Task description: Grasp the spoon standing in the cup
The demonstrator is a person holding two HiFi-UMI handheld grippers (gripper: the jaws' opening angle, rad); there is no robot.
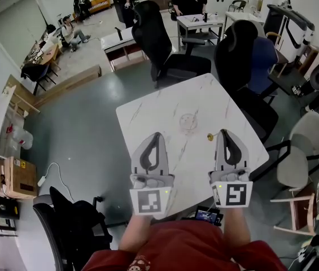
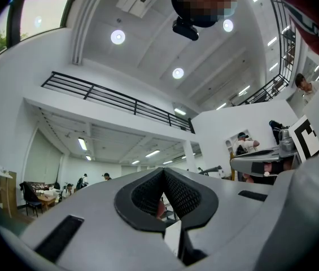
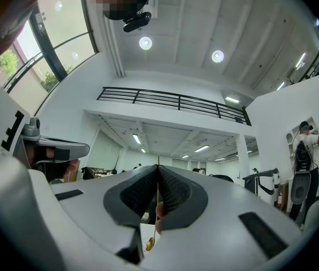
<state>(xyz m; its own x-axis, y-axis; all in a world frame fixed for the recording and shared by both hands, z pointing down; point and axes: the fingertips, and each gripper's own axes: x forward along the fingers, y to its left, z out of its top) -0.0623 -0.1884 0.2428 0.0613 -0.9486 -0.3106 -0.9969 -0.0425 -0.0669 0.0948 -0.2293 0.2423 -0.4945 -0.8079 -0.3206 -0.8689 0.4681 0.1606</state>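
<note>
the right gripper (image 3: 158,176) has its jaws clenched on the thin handle of the spoon (image 3: 149,243), whose gold bowl hangs below them, clear of the glass cup (image 1: 188,122) that stands just beside on the white worktop (image 1: 148,114). the left gripper (image 1: 155,135) is closed on nothing. with so narrow a pinch, the spoon could swivel or slip out and drop, or its bowl could knock the cup.

No word, number or brand could be read in any view. The cubes on the left gripper (image 1: 156,134) and right gripper (image 1: 225,132) bore only black-and-white square markers. The yellow label (image 1: 13,164) on a cardboard box (image 1: 7,179) was too small to read.
</note>
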